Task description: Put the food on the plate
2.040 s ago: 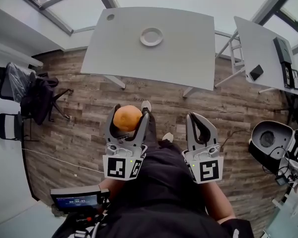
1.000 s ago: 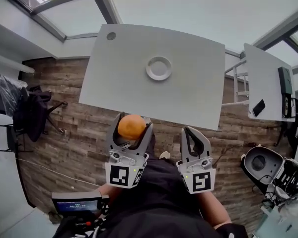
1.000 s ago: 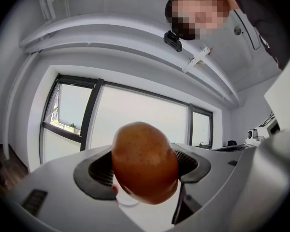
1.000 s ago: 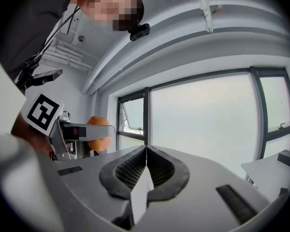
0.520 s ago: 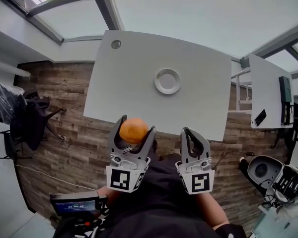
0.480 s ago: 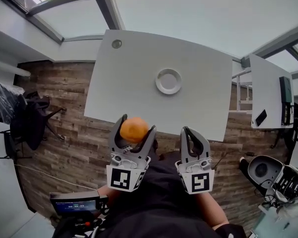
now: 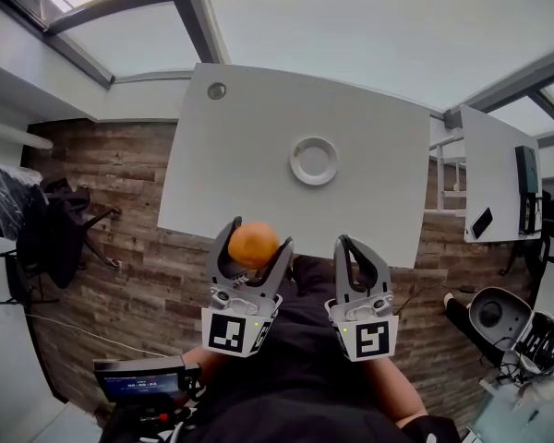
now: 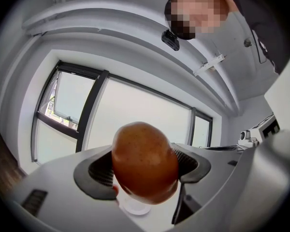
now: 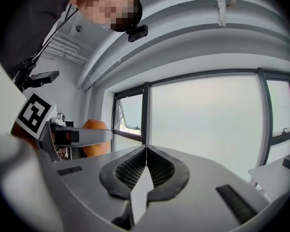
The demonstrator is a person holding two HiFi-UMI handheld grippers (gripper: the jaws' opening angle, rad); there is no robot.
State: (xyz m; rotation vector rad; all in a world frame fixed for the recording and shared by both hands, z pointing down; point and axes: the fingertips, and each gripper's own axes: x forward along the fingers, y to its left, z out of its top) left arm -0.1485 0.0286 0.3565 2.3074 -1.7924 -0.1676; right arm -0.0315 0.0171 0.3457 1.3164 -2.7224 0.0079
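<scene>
Orange [image 8: 144, 162] pinched by left gripper [image 7: 257, 236] near table [image 7: 249, 155] edge; plate [image 7: 314, 161] mid-table; right gripper [image 9: 146, 149] pressed together.

Your fruit [image 7: 253, 245] is orange, its skin speckled with fine darker dots. Your left gripper [image 7: 257, 238] and right gripper [image 7: 351, 245] are pale grey with black ribbed pads [image 9: 127, 172], and each carries a cube [image 7: 231, 330] patterned in black-and-white squares. The plate [image 7: 294, 161] is white, on a table [image 7: 240, 137] of very light grey. The floor [image 7: 120, 201] shows brown wood planks, streaked light and dark. Your clothes [image 7: 295, 377] are black, as is the chair [image 7: 51, 238] at your left.
</scene>
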